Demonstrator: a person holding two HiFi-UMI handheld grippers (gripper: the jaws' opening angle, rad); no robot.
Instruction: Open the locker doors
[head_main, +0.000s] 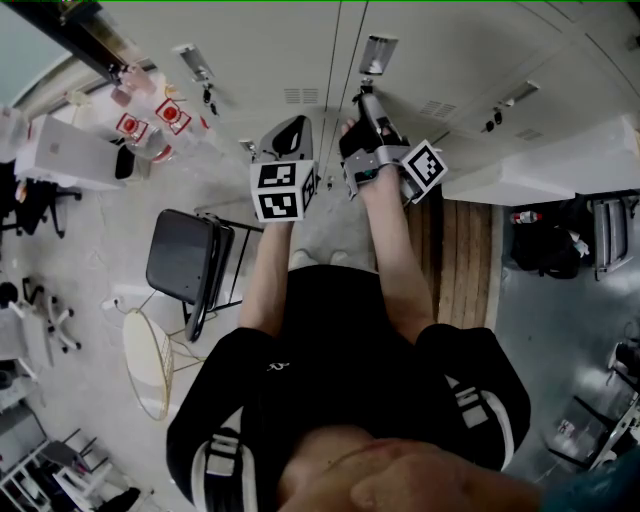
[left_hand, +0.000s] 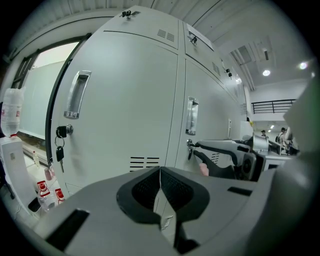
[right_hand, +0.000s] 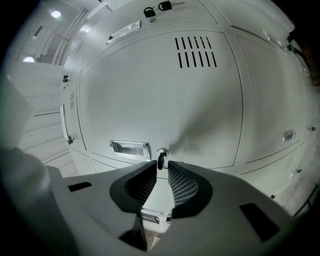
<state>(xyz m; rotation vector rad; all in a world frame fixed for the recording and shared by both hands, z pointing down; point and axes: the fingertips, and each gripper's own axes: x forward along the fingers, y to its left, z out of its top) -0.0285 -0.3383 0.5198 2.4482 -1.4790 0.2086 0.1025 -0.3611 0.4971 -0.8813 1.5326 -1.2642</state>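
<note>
Where the head view looks down, a pale floor (head_main: 90, 250) runs up to a bank of grey lockers (head_main: 450, 50), every door shut. On the floor a dark folding chair (head_main: 182, 262) and a round table (head_main: 140, 350) stand at the person's left. Wood slats (head_main: 462, 250) lie at the right, against the lockers. Bottles (head_main: 150, 120) with red labels sit near a white box (head_main: 60, 150) at far left; their print is too small to read. The grippers' cubes (head_main: 280, 192) carry black-and-white square markers and no words.

The right gripper (right_hand: 160, 166) is close up against 1 door (right_hand: 165, 100), its fingers a narrow gap apart. A key (right_hand: 160, 159) stuck in that door's lock stands right at the tips, in the gap. A sliver of light shows beside it, so no firm pinch can be seen. A recessed handle (right_hand: 129, 147) lies just beside the lock, and vent slits (right_hand: 195, 51) are cut near the door's far end.

The left gripper (left_hand: 160, 171) hangs back from the lockers, its fingers pressed together on nothing. Past it, the neighbouring door (left_hand: 120, 100) has a key bunch (left_hand: 60, 145) hanging from its lock, below a long handle (left_hand: 77, 94). Farther down the room, ceiling lights (left_hand: 266, 72) glow above a railing (left_hand: 272, 106).
</note>
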